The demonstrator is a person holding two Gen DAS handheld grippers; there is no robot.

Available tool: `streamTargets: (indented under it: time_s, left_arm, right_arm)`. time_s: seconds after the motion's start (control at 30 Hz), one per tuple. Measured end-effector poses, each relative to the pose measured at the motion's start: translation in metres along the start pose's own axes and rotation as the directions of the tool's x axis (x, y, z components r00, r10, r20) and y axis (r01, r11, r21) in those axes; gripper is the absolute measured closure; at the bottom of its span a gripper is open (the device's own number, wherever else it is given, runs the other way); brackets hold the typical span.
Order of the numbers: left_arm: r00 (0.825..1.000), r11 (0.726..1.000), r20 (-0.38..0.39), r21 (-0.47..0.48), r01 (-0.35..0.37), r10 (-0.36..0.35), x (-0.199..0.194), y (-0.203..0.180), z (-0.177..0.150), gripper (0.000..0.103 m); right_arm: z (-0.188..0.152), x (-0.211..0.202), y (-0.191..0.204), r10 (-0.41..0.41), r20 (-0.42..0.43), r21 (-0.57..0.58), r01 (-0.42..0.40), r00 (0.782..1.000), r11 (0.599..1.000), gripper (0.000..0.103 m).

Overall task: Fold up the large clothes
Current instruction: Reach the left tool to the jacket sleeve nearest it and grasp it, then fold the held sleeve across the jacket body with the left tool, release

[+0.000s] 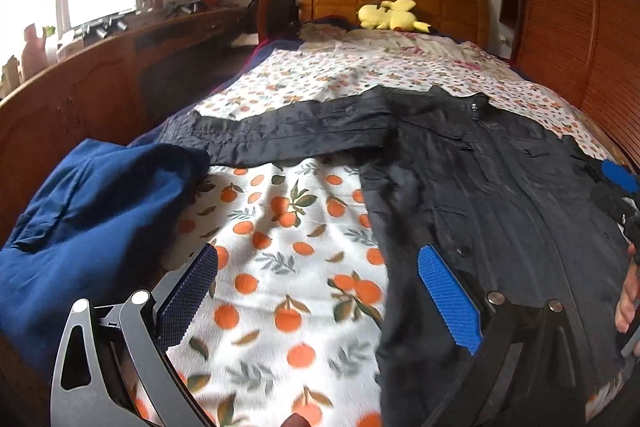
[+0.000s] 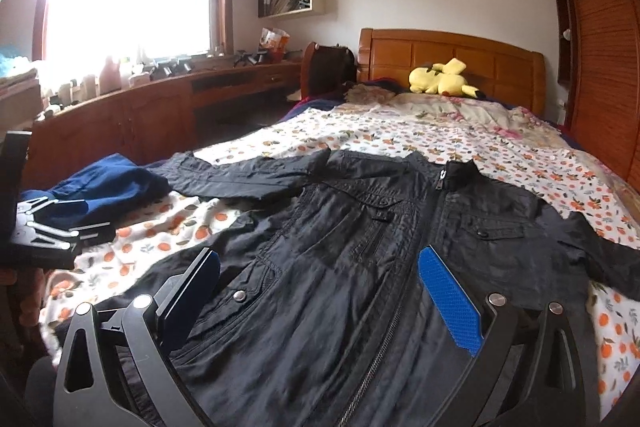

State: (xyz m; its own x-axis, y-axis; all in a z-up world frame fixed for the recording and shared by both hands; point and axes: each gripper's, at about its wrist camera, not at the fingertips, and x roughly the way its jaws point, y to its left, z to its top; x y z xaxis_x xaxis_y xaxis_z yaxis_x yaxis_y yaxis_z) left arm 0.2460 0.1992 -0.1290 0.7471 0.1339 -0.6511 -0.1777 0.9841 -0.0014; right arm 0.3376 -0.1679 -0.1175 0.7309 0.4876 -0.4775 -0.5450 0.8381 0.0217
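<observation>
Jacket (image 2: 400, 267) first, because everything turns on it: black, zipped to the collar, spread front-up across the orange-print bedspread (image 1: 280, 227). Right tongs (image 2: 320, 303) hover just over its lower front, spread wide with nothing between the blue pads, zipper (image 2: 404, 291) running up between them. Left tongs (image 1: 316, 295) are just as wide apart and empty, one pad over bare bedspread, the other over the jacket's left edge.

Moving outward, the jacket's left sleeve (image 1: 280, 131) stretches straight out sideways, and its cuff end lies right beside a crumpled blue garment (image 1: 92, 211); I can't tell whether they overlap. That looks like the first hazard: grab the cuff carelessly and the blue cloth could come along into the fold. The right sleeve (image 2: 600, 259) runs toward the bed's edge, so a tug from the middle may drag it off.

The fabric looks thin and slick, I'd judge, so a shallow pinch could slip, or catch only the top layer and leave the back bunched. Further up, the yellow plush toy (image 2: 444, 79) sits by the headboard, well apart and no bother.
</observation>
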Motion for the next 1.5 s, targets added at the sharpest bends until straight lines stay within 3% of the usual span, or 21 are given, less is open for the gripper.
streamTargets:
  time_s: [0.13, 0.4, 0.73, 0.8, 0.9, 1.03, 1.13, 1.3, 1.4, 1.47, 1.5]
  left_arm:
    - [1.0, 1.0, -0.022, 0.004, -0.01, 0.01, 0.023, 0.004, 0.014, 0.002]
    - [0.998, 1.0, -0.069, -0.005, -0.001, 0.001, 0.078, 0.003, 0.049, 0.002]
    - [0.99, 0.998, -0.141, -0.06, -0.036, 0.028, 0.157, 0.017, 0.086, 0.002]
    - [0.987, 0.996, -0.158, -0.084, -0.028, 0.014, 0.171, 0.024, 0.09, 0.005]
    - [0.981, 0.993, -0.195, -0.116, -0.037, 0.013, 0.191, 0.037, 0.095, 0.018]
    - [0.97, 0.975, -0.241, -0.221, -0.028, -0.027, 0.213, 0.058, 0.097, 0.028]
    - [0.961, 0.949, -0.27, -0.315, -0.026, -0.063, 0.225, 0.072, 0.096, 0.03]
    - [0.961, 0.918, -0.254, -0.397, -0.001, -0.108, 0.237, 0.079, 0.101, 0.033]
    - [0.961, 0.907, -0.267, -0.418, -0.053, -0.067, 0.247, 0.082, 0.106, 0.054]
    - [0.962, 0.909, -0.273, -0.407, -0.09, -0.028, 0.251, 0.082, 0.109, 0.082]
    - [0.962, 0.909, -0.271, -0.409, -0.085, -0.032, 0.253, 0.081, 0.111, 0.089]
  right_arm:
    - [-0.012, 0.022, -0.003, 0.023, -0.039, 0.019, -0.022, 0.999, 1.0, 0.007]
    - [-0.024, 0.032, -0.012, 0.086, -0.039, 0.066, -0.083, 0.996, 0.994, 0.007]
    - [-0.024, 0.028, -0.003, 0.064, -0.023, 0.022, -0.063, 0.998, 0.998, 0.007]
    - [-0.024, 0.029, -0.004, 0.064, -0.029, 0.025, -0.063, 0.998, 0.998, 0.007]
    - [-0.024, 0.032, -0.006, 0.068, -0.038, 0.034, -0.067, 0.997, 0.997, 0.007]
    - [-0.025, 0.033, -0.007, 0.069, -0.038, 0.035, -0.068, 0.997, 0.997, 0.007]
    - [-0.025, 0.033, -0.007, 0.071, -0.038, 0.036, -0.069, 0.997, 0.997, 0.007]
    - [-0.026, 0.034, -0.007, 0.073, -0.037, 0.04, -0.071, 0.997, 0.997, 0.007]
    - [-0.027, 0.034, -0.007, 0.074, -0.037, 0.042, -0.073, 0.997, 0.996, 0.007]
    - [-0.026, 0.033, -0.006, 0.075, -0.035, 0.04, -0.073, 0.997, 0.997, 0.007]
    - [-0.026, 0.033, -0.006, 0.075, -0.036, 0.039, -0.073, 0.997, 0.997, 0.007]
